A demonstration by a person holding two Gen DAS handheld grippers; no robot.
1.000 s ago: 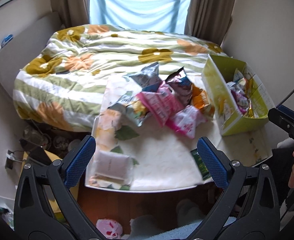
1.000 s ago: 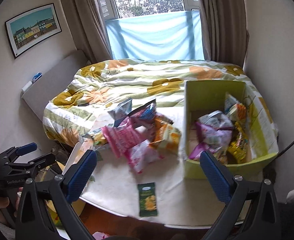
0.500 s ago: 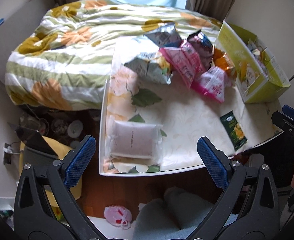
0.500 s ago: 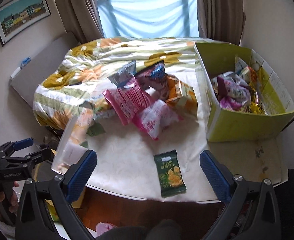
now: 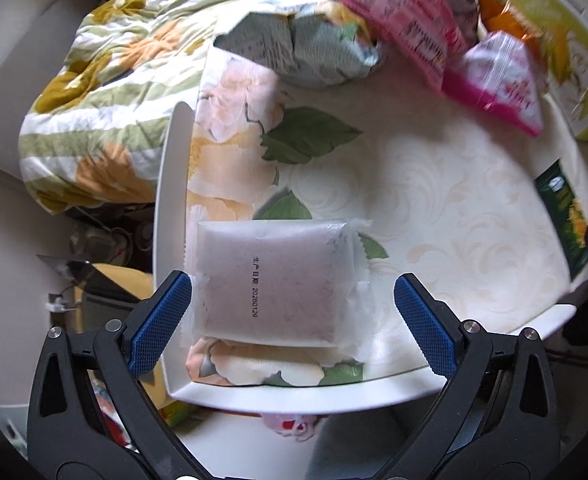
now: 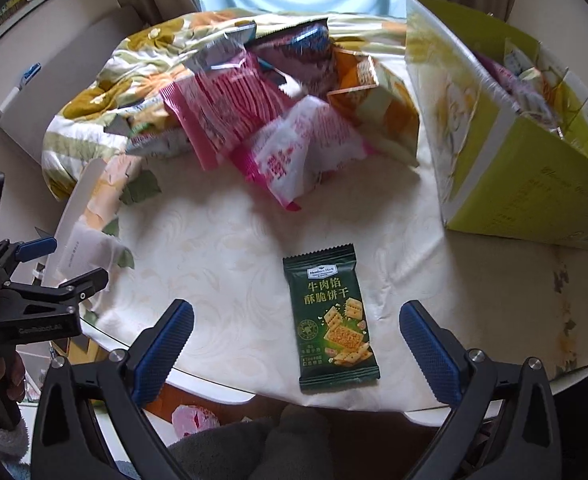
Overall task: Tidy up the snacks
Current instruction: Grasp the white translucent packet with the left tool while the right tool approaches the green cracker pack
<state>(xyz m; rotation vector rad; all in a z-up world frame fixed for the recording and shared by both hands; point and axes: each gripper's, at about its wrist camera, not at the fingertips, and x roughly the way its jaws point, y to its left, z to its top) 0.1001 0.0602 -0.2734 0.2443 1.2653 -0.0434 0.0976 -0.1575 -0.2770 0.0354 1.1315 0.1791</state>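
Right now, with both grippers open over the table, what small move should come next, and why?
Probably lower the left gripper and close on the frosted white packet: its open fingers already straddle that packet at the table corner. The right gripper hangs similarly open over the green cracker packet.

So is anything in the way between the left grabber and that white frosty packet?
Nothing visible is. The left gripper is open, its blue fingers either side of the white packet, which lies flat by itself near the table's edge. The snack pile sits farther back.
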